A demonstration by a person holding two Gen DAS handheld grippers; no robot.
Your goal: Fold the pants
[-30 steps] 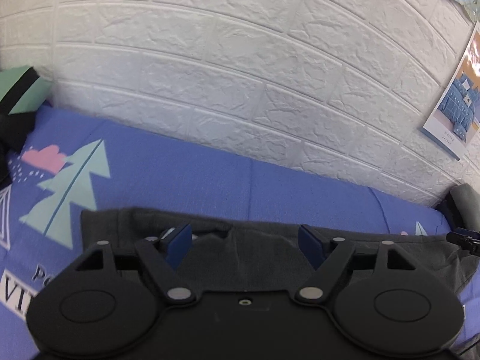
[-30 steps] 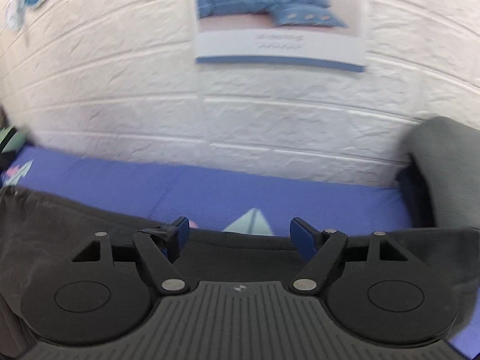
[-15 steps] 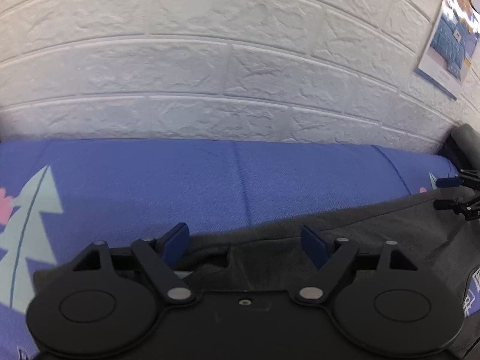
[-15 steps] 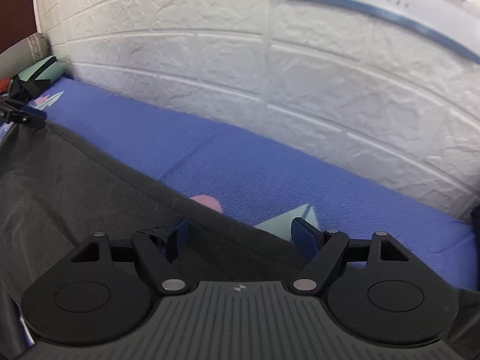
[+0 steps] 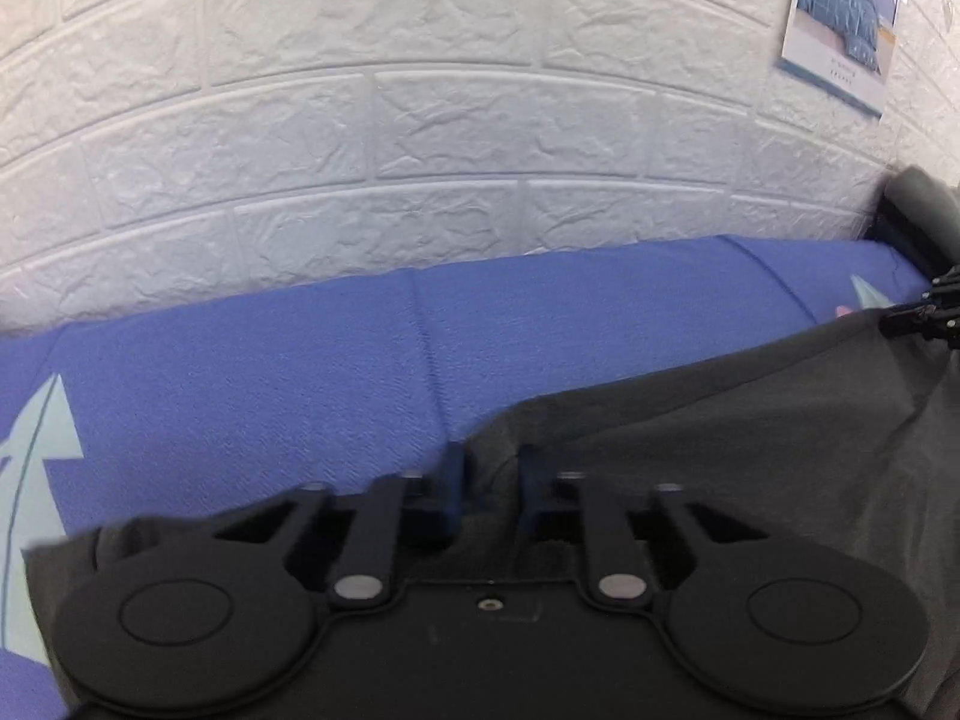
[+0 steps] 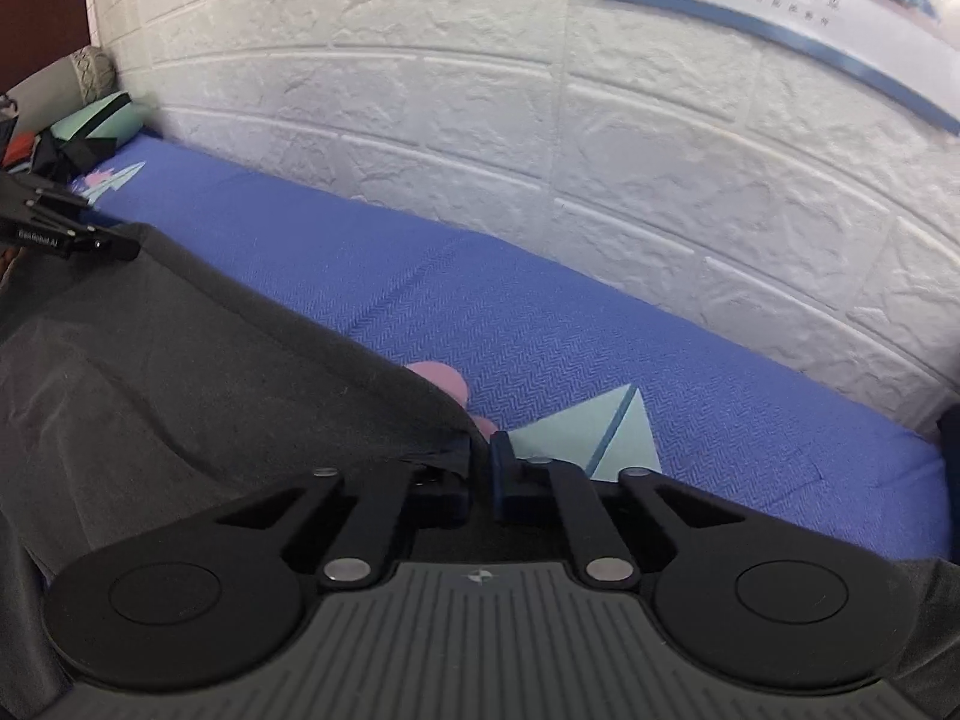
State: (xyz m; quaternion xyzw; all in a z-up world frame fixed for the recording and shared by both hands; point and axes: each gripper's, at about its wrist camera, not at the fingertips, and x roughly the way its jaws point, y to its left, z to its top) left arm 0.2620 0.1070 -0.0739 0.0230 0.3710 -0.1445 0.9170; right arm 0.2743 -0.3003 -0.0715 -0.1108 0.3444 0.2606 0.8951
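Dark grey pants (image 5: 750, 414) lie on a blue bed sheet (image 5: 300, 360). My left gripper (image 5: 489, 480) is shut on the pants' far edge at its left end. My right gripper (image 6: 480, 468) is shut on the same edge at its right end, and the pants (image 6: 180, 372) stretch away to the left. The fabric edge runs taut between the two. The right gripper also shows at the right edge of the left wrist view (image 5: 927, 315). The left gripper also shows at the left edge of the right wrist view (image 6: 72, 234).
A white brick-pattern wall (image 5: 420, 120) stands just behind the bed, with a bedding poster (image 5: 840, 18) on it. The sheet (image 6: 540, 312) has a pale green tree print (image 6: 588, 432). Green and dark clothes (image 6: 90, 132) are piled at the far left. A grey cushion (image 5: 924, 204) sits at the right end.
Both grippers have closed from open onto the pants' edge. The views have swung, and the edge now stretches between the grippers.
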